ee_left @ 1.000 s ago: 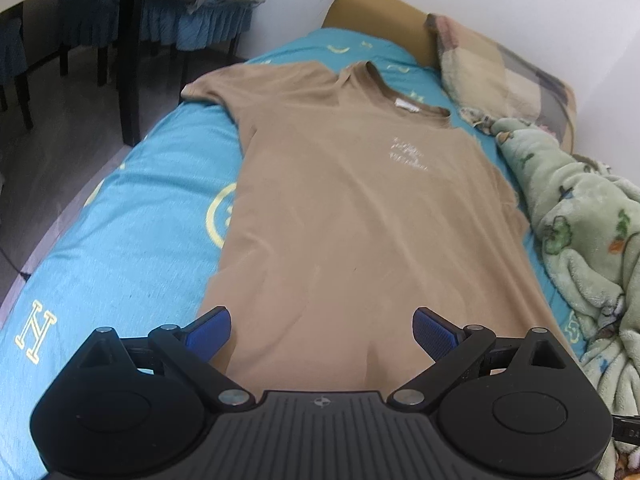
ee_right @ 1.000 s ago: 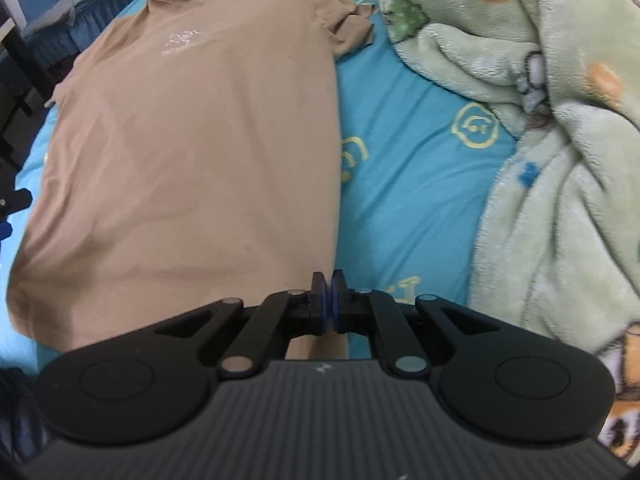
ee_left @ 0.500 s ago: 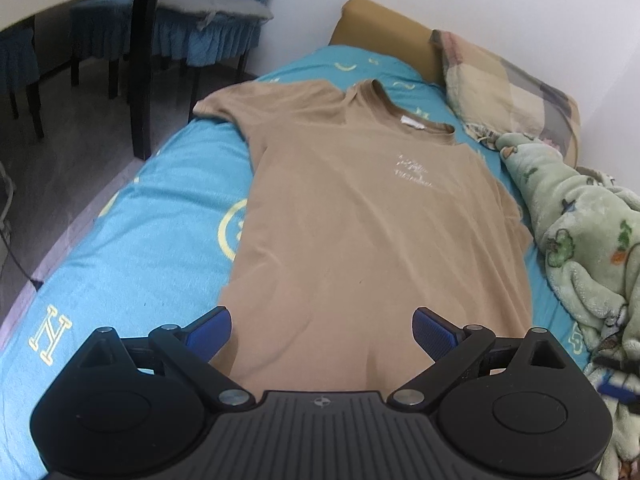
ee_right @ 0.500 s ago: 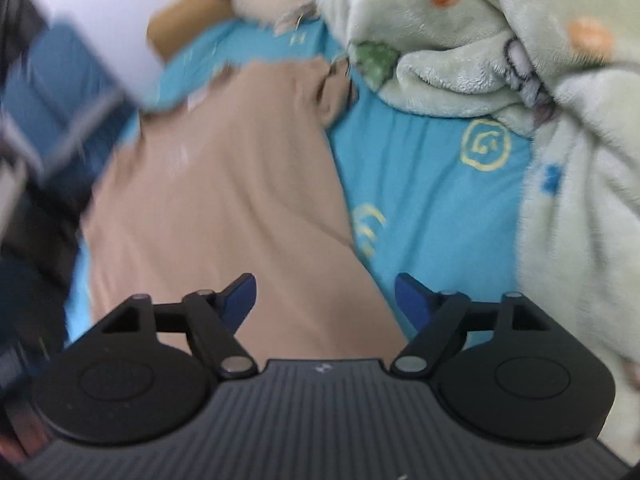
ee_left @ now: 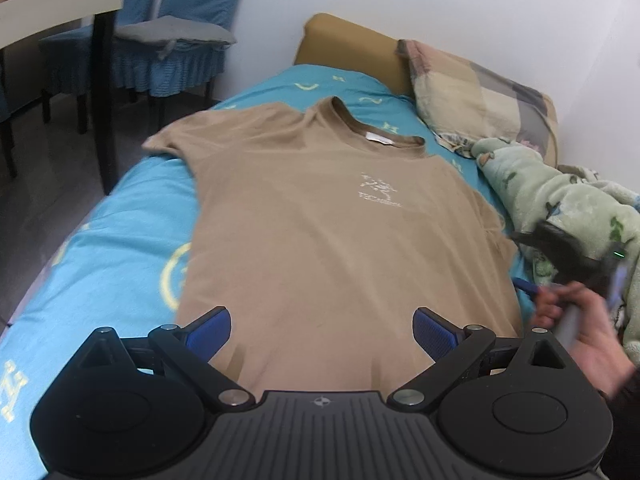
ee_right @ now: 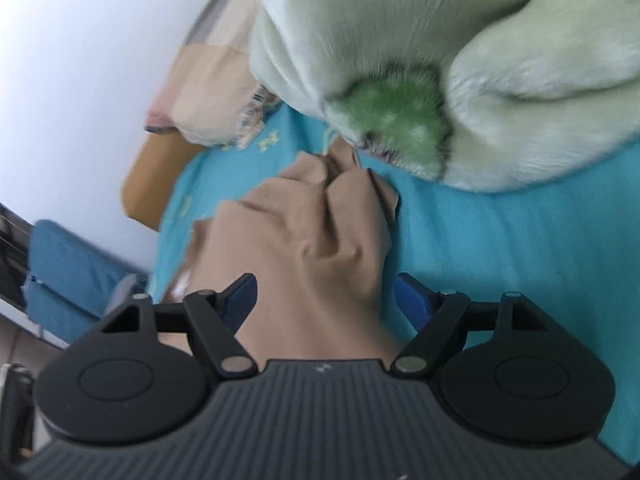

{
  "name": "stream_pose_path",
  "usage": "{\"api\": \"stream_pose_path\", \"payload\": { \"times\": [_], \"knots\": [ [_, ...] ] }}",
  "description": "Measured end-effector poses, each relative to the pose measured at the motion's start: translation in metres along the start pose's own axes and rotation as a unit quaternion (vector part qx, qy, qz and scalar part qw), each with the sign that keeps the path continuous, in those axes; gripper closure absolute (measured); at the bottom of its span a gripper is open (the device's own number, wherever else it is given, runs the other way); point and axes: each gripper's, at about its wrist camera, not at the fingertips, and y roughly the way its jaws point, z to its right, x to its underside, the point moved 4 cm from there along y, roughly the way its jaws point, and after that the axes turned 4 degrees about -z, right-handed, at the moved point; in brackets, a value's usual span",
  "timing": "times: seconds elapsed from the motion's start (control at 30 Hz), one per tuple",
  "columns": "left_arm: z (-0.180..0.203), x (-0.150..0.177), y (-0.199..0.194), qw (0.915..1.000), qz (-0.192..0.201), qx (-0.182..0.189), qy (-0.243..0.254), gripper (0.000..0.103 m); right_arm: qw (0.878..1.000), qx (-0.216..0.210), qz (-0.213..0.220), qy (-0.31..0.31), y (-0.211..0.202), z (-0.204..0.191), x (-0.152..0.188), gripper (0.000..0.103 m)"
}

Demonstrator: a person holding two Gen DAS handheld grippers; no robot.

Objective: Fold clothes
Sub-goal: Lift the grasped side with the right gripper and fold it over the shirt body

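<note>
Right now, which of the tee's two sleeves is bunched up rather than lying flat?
The sleeve beside the green blanket, just ahead of the right gripper, is the crumpled sleeve. The chair-side sleeve lies spread flat.

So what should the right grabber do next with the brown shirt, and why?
Probably ease forward and close on the crumpled sleeve. The right gripper is open above the brown shirt, and that sleeve is bunched up against the green blanket, so it needs straightening before any fold.
</note>
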Motion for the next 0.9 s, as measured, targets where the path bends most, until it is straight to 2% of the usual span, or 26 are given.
{"api": "stream_pose_path", "payload": {
  "times": [0.1,0.2,0.23,0.33,0.47,0.53,0.7,0.83,0.9],
  "knots": [
    [0.015,-0.002,0.018,0.9984,0.009,0.012,0.055,0.004,1.000,-0.007,0.021,-0.009,0.033,-0.002,-0.014,0.027],
    [0.017,-0.004,0.035,0.9977,0.007,0.016,0.065,0.004,0.999,-0.013,0.043,-0.018,0.066,-0.003,-0.027,0.032],
    [0.017,-0.004,0.040,0.9975,0.006,0.017,0.068,0.004,0.998,-0.016,0.050,-0.021,0.077,-0.004,-0.032,0.041],
    [0.017,-0.006,0.056,0.9969,0.004,0.020,0.075,0.004,0.999,-0.017,0.035,-0.005,0.100,-0.004,-0.047,0.081],
    [0.015,-0.009,0.074,0.9968,0.000,0.021,0.077,0.004,0.997,0.009,0.048,-0.054,0.089,-0.024,-0.056,0.086],
    [0.008,-0.012,0.073,0.9979,-0.002,0.018,0.063,0.004,0.992,0.015,0.087,-0.095,0.063,-0.044,-0.064,0.087],
    [-0.005,-0.017,0.057,0.9992,-0.003,0.020,0.034,0.004,0.966,0.052,0.157,-0.197,0.014,-0.100,-0.070,0.087],
    [-0.008,-0.021,0.032,0.9988,0.025,0.018,0.037,0.004,0.946,0.067,0.173,-0.264,0.001,-0.154,-0.052,0.087],
    [-0.011,-0.025,0.020,0.9983,0.043,0.013,0.038,0.004,0.932,0.083,0.172,-0.307,0.006,-0.185,-0.036,0.087]
  ]
}}
